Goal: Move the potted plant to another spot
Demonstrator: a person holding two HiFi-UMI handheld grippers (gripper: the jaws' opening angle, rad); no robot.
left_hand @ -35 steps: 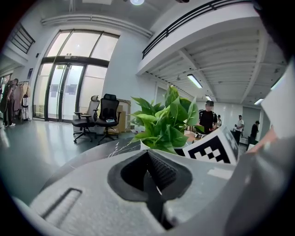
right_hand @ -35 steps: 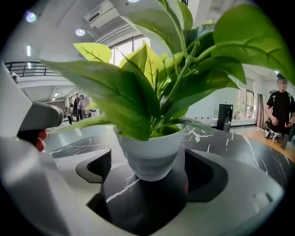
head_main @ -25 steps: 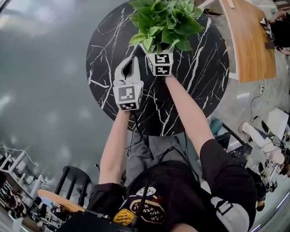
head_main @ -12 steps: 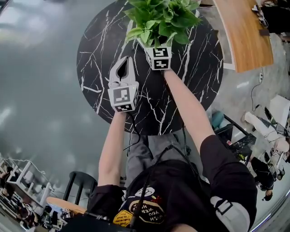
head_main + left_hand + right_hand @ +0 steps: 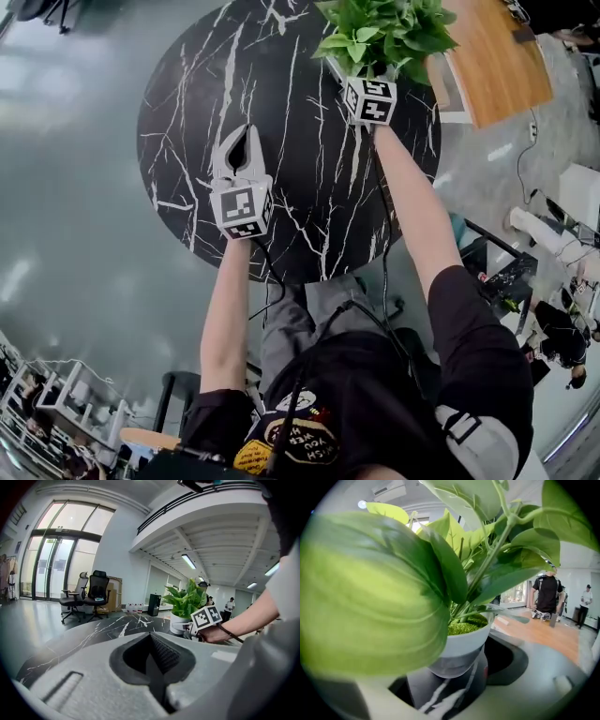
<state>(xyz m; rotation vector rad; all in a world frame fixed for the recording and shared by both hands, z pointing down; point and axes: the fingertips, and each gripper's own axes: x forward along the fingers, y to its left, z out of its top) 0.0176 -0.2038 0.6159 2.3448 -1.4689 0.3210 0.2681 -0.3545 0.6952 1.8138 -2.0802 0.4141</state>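
Right gripper (image 5: 361, 82) has its jaws clamped on the white pot (image 5: 461, 648) of the potted plant (image 5: 384, 33), with leaves filling most of the right gripper view. The plant sits at the far right edge of the round black marble table (image 5: 206, 103), next to a wooden tabletop (image 5: 497, 56); can't tell if the pot base touches the marble. Left gripper (image 5: 242, 136) hovers over the table's middle-left, jaws closed together with nothing between them, well apart from the plant.
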